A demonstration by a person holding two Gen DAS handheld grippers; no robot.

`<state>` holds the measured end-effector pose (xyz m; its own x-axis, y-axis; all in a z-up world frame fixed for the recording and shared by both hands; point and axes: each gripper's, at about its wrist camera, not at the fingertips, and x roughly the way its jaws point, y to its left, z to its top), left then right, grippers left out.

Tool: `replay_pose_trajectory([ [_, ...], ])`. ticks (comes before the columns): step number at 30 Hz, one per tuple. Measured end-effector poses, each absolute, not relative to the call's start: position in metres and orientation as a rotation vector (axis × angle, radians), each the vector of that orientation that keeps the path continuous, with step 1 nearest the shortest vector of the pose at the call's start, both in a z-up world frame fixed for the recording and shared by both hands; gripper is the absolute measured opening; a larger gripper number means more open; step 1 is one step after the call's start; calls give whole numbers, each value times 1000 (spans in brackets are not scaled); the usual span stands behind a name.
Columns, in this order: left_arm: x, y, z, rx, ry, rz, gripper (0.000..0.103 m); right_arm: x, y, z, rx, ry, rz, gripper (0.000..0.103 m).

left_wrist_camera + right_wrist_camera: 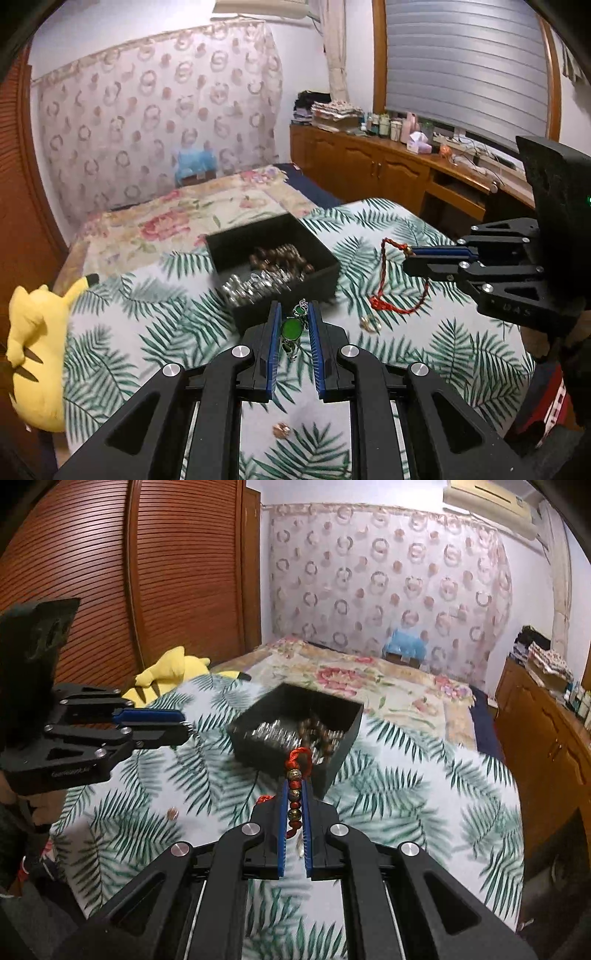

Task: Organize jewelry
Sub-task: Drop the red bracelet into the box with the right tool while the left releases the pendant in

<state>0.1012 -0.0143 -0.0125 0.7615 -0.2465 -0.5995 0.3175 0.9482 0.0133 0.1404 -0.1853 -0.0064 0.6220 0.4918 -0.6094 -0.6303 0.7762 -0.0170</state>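
Observation:
A black open box (280, 236) sits on the palm-leaf cloth and holds brown beads (280, 258) and silver jewelry (255, 286); it also shows in the right wrist view (295, 716). My left gripper (293, 308) is shut on a green-stone chain piece (291, 328), held just in front of the box. My right gripper (296, 782) is shut on a red beaded cord bracelet (295, 794), which hangs in a loop in the left wrist view (391, 280), right of the box.
A small gold piece (369, 324) lies on the cloth right of my left gripper, and a coppery piece (281, 430) lies near the front. A yellow plush toy (37, 354) sits at the left edge. A wooden cabinet (369, 162) runs along the right.

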Motion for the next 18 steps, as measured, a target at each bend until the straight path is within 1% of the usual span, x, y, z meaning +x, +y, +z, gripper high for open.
replay_pose_trajectory([
  [8, 120, -5, 11, 145, 578, -264, 14, 191, -167, 6, -203, 601, 643, 8],
  [16, 144, -1, 22, 94, 556, -253, 14, 228, -135, -16, -235, 647, 667, 9],
  [17, 146, -1, 23, 91, 554, -246, 14, 230, -133, -19, -234, 653, 669, 11],
  [18, 149, -1, 25, 89, 553, -235, 14, 234, -131, -24, -230, 660, 672, 24],
])
